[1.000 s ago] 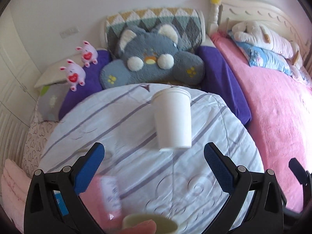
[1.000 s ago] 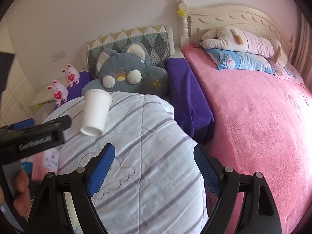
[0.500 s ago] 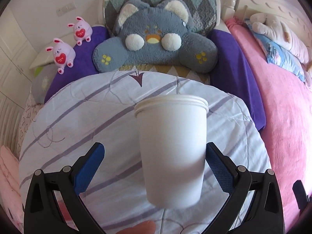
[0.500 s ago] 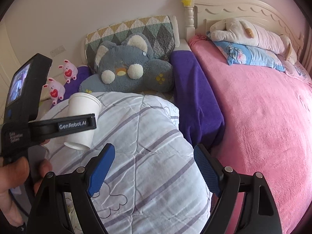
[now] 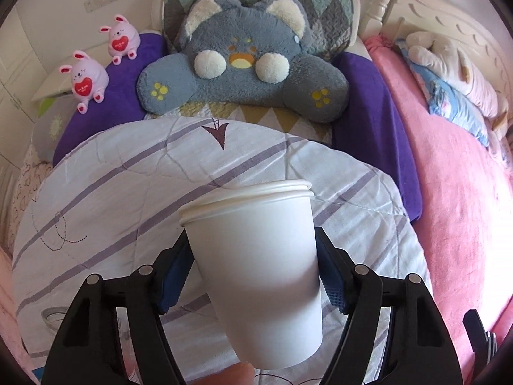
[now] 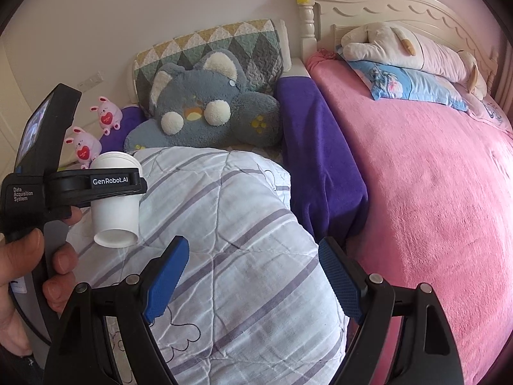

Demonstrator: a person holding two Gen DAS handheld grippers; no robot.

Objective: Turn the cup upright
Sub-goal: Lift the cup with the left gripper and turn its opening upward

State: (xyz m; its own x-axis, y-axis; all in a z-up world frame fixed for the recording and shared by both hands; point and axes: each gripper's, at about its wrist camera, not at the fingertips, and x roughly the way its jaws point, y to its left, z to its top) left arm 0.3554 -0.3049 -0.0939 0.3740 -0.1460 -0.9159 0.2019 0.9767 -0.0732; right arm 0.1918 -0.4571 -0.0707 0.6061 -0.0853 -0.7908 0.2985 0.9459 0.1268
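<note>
A white paper cup (image 5: 259, 272) lies tilted on the white quilt with purple stripes (image 5: 128, 186), its rim pointing away and its base toward me. My left gripper (image 5: 253, 269) is shut on the cup, one blue pad on each side of its wall. In the right wrist view the cup (image 6: 114, 211) and the left gripper (image 6: 96, 186) show at the left, the cup's base facing down and toward me. My right gripper (image 6: 253, 276) is open and empty above the quilt (image 6: 224, 256), to the right of the cup.
A grey plush cushion (image 5: 243, 73) and two pink bunny toys (image 5: 85, 80) sit behind the quilt. A purple blanket (image 6: 317, 160) and a pink bedspread (image 6: 433, 192) lie to the right. A glass jar rim (image 5: 54, 317) shows at lower left.
My left gripper moved forward around the cup and closed on it. The right gripper stayed open and shifted little.
</note>
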